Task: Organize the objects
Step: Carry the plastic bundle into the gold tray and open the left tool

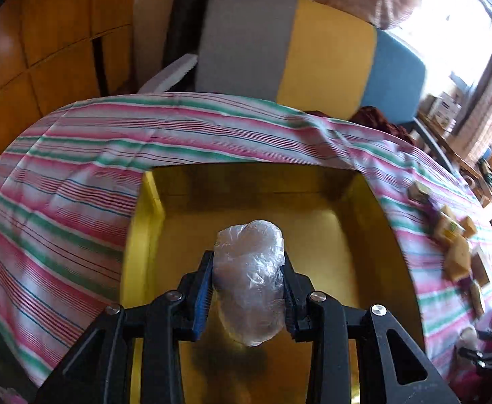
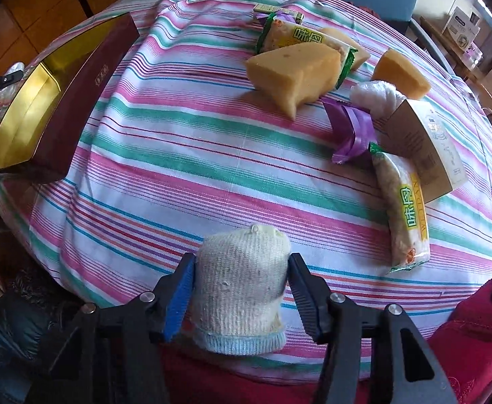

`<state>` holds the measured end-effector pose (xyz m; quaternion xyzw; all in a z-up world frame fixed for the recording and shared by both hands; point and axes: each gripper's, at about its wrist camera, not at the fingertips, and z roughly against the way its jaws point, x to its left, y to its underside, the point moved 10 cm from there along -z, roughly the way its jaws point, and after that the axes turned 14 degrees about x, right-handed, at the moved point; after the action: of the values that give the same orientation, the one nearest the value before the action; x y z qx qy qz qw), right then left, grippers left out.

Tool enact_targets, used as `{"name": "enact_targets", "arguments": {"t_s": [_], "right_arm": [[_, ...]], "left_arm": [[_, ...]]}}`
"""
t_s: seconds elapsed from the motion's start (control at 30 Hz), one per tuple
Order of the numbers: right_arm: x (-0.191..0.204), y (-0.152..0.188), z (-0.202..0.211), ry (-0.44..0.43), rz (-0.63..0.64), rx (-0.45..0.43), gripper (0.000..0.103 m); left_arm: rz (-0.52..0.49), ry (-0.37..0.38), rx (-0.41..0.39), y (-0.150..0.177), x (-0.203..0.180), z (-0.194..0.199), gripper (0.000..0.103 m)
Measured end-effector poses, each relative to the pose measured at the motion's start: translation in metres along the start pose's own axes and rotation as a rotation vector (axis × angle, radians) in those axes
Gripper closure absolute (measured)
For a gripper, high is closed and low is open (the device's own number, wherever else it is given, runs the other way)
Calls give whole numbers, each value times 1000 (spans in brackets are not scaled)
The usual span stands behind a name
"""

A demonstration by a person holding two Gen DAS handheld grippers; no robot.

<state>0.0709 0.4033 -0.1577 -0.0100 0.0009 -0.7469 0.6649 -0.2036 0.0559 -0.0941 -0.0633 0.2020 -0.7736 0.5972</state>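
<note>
Left gripper (image 1: 247,289) clamped on plastic-wrapped lump (image 1: 249,279), over gold box (image 1: 145,235). Right gripper (image 2: 239,289) narrow, sock (image 2: 241,289) between fingers (image 2: 178,289), pads touching both sides.

Both wrist views look steeply down, close — left into the gold-lined box (image 1: 246,195), right across the striped cloth (image 2: 212,155) beside it.

Gold box (image 1: 256,198) interior open from above, walls ring it. Striped cloth (image 2: 185,155) centre bare; snack clutter (image 2: 313,67) blocks far right.

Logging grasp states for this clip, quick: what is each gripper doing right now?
Left gripper: shut on the clear plastic bundle above the gold-lined box.
Right gripper: shut on the knitted sock.
</note>
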Motion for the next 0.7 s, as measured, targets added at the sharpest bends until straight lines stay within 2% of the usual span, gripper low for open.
{"name": "enact_targets", "arguments": {"t_s": [0.23,0.47,0.6,0.7], "right_arm": [[-7,3,-3,13,9,-4,48],[-17,7,-5,21,14,-6,48],[-25,9,-5,19,11,-5,48],[-32,10,-6,17,7,-4,48]], "left_arm": [[-4,-36,27,-23,9,-27,67],[20,-106,88,-52,25,-65,67],[21,-148,94,-61,33,-79,65],[29,-158,98,-60,38,-84,54]]}}
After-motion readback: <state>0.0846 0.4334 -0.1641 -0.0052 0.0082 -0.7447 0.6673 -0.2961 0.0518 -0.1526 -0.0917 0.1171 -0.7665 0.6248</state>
